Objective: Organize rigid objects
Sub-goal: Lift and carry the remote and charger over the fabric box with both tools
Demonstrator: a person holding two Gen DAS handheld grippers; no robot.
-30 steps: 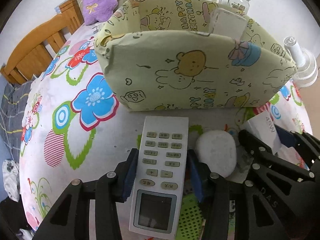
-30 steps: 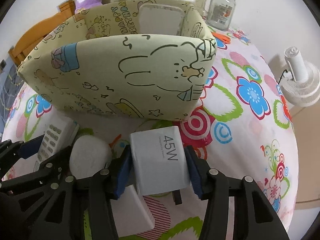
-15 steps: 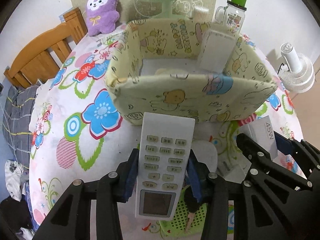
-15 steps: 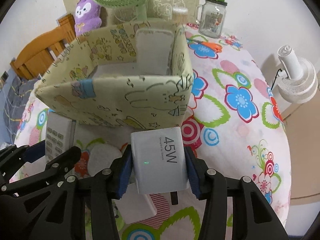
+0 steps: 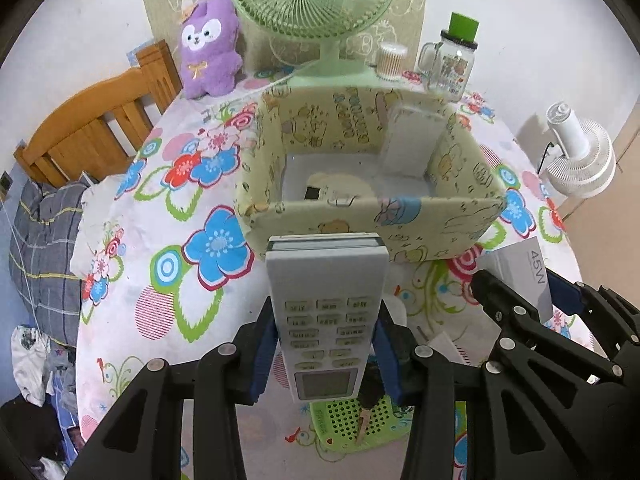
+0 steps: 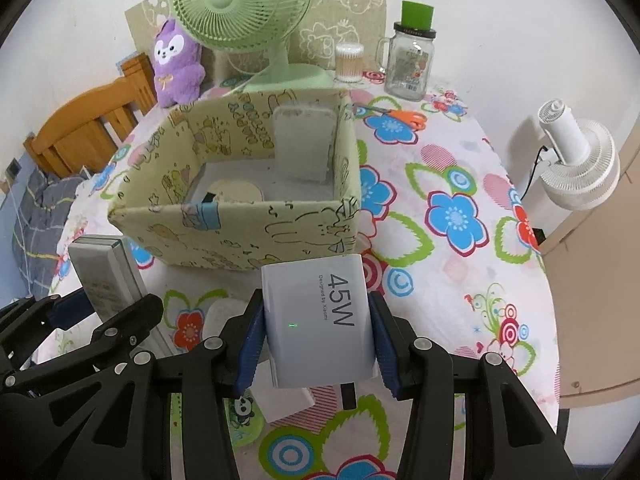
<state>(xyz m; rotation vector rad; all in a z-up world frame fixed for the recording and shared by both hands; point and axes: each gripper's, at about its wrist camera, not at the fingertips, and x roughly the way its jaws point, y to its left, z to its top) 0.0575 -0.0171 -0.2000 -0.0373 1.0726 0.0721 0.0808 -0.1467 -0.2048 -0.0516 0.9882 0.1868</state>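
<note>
**Remote and charger held above the table, short of the fabric bin**

The left tongs [image 5: 324,354] were clamped on a white remote control [image 5: 326,308] at its lower, screen end; the right tongs [image 6: 318,344] gripped a boxy 45W charger [image 6: 320,320] by its flat sides. Both hung near the cartoon-print fabric bin [image 6: 256,236] on the table [image 6: 460,280]. Both looked light, stiff and smooth-cased, likely slippery; the remote's long overhang could pivot.

The left gripper [image 5: 325,346] is up in the air, and its blue pads [image 5: 262,354] squeeze a remote [image 5: 326,316] from both sides. The right gripper [image 6: 318,342] is beside it, also in the air, squeezing a white charger [image 6: 320,320] between its pads.
</note>
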